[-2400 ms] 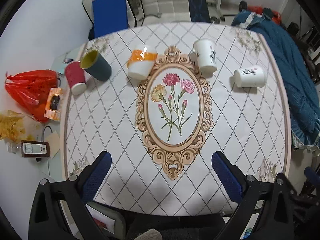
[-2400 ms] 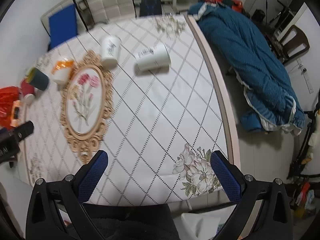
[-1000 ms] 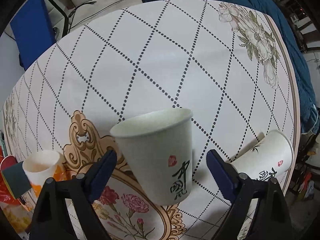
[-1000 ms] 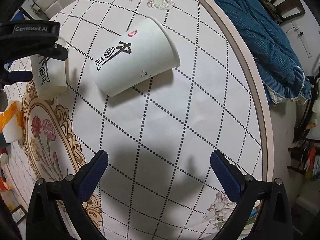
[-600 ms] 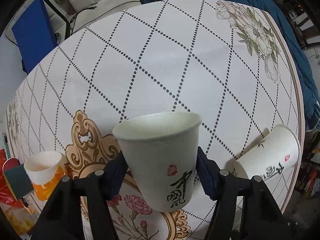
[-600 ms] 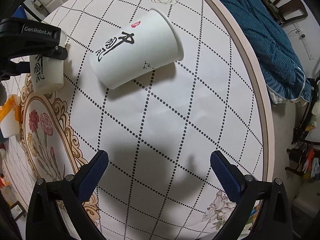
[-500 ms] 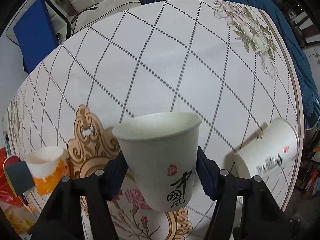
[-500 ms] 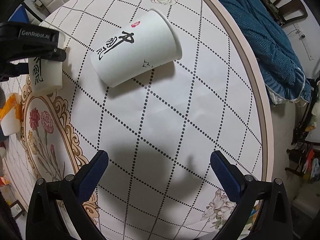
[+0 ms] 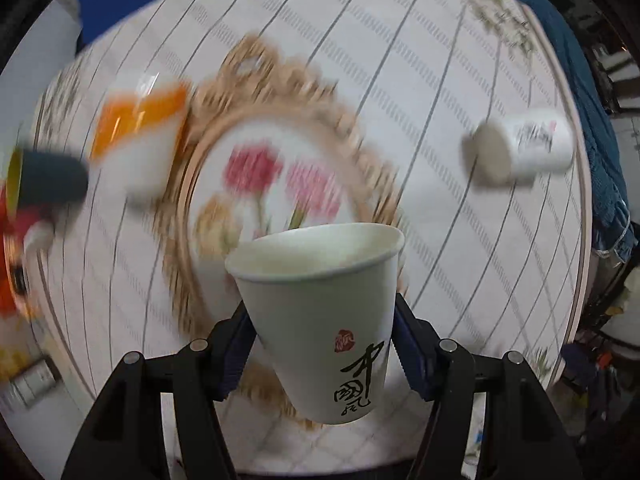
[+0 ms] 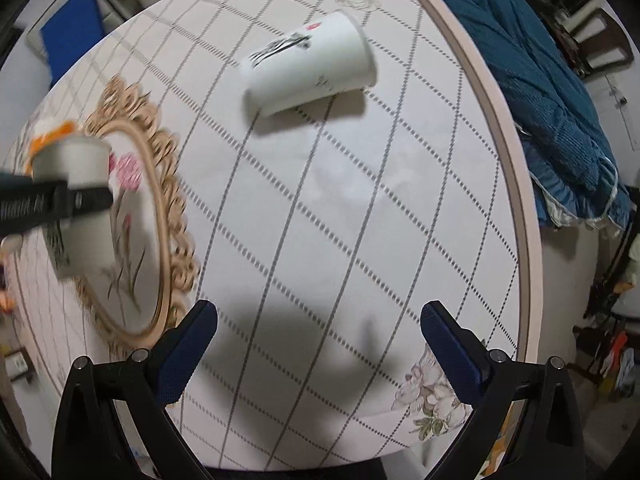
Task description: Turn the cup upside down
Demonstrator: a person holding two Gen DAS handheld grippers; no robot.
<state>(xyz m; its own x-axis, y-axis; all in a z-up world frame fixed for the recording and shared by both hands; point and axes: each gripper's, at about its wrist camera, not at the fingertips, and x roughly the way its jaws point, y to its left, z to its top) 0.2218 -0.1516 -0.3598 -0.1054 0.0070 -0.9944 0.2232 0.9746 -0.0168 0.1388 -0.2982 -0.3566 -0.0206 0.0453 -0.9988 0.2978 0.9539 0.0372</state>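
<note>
Clearly the left gripper (image 9: 322, 344) has its blue-padded fingers (image 9: 236, 354) pressed against both sides of a white paper cup (image 9: 320, 312), which it holds off the table (image 9: 460, 240), mouth up and tilted slightly, with black brush calligraphy and a small red mark on its wall. From the right wrist view the same cup (image 10: 76, 196) appears near the table's left edge, over the gold-framed oval flower print (image 10: 136, 232), with the black arm of the left gripper crossing in front of it. Everything behind the cup in the left wrist view is smeared by motion blur. A second white cup with calligraphy (image 10: 308, 62) lies on its side toward the table's far right edge, its mouth turned to the right rim and its base toward the centre; the left wrist view shows it (image 9: 520, 148) with its base facing the camera. An orange-and-white cup (image 9: 140, 136) rests near the far left part of the oval frame, and a dark teal cup with a yellow inside (image 9: 44, 180) lies at the left edge beside it. The right gripper (image 10: 320, 344) hovers over the near edge of the table with its fingers (image 10: 188, 344) spread wide and nothing between them, casting a dark shadow on the diamond-patterned cloth. A blue quilt (image 10: 532, 92) hangs beyond the table's right edge.
</note>
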